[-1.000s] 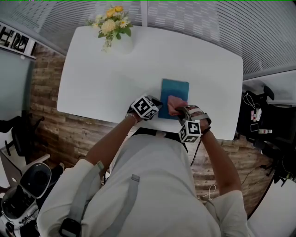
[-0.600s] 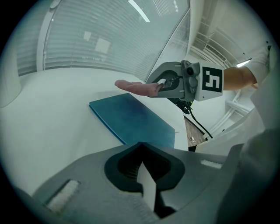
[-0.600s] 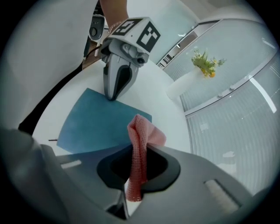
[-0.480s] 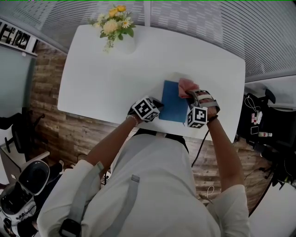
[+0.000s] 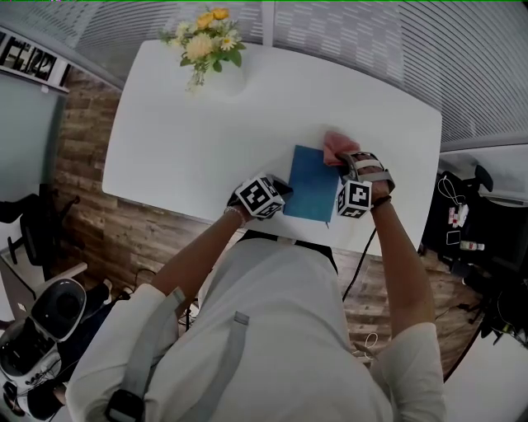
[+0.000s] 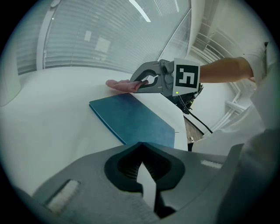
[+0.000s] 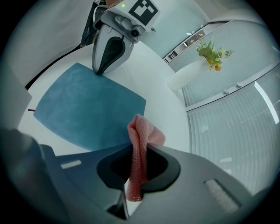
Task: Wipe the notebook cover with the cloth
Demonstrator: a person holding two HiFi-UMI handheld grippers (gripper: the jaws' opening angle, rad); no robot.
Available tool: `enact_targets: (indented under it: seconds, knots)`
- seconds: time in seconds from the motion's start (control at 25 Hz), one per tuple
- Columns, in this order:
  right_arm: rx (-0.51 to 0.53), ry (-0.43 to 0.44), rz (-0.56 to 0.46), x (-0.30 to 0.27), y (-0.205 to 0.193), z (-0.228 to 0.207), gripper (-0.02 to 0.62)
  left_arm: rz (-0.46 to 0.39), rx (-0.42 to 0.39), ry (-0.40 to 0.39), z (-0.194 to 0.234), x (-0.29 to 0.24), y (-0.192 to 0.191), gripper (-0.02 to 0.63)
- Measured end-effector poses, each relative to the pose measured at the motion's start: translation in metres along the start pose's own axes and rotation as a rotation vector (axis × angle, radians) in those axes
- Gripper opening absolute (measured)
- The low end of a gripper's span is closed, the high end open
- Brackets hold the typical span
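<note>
Fingers of the right gripper (image 5: 342, 161) pinch the cloth (image 5: 332, 146) past the notebook (image 5: 312, 186). The left gripper (image 5: 283, 188), fingers closed and empty, may let it slide.

A white table (image 5: 190, 132) with rounded corners stands on a wood-plank floor (image 5: 87, 189). At its far edge sits a white vase (image 5: 221, 78) of yellow and white flowers (image 5: 204, 41). Beyond the table, slatted blinds (image 5: 371, 41) cover the windows, pale with daylight. A shelf (image 5: 29, 59) runs along the upper left. A chair (image 5: 41, 325) stands at the lower left. To the right are a white surface (image 5: 495, 157) and dark gear with cables (image 5: 462, 214). Strip lights (image 6: 141, 10) line the ceiling.
</note>
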State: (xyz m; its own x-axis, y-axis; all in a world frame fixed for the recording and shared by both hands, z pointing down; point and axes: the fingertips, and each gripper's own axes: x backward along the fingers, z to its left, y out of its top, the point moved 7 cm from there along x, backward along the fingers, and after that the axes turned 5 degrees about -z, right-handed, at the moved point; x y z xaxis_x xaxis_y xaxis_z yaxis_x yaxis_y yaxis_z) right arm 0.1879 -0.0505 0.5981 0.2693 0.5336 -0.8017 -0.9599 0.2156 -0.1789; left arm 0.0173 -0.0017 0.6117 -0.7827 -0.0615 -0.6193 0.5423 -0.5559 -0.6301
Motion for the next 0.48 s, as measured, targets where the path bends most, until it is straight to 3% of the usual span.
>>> enact_targets:
  seconds: [0.48]
  knots:
    - [-0.031, 0.090, 0.009, -0.016, -0.005, 0.012, 0.011, 0.003, 0.007, -0.004, 0.001, 0.001, 0.000, -0.002]
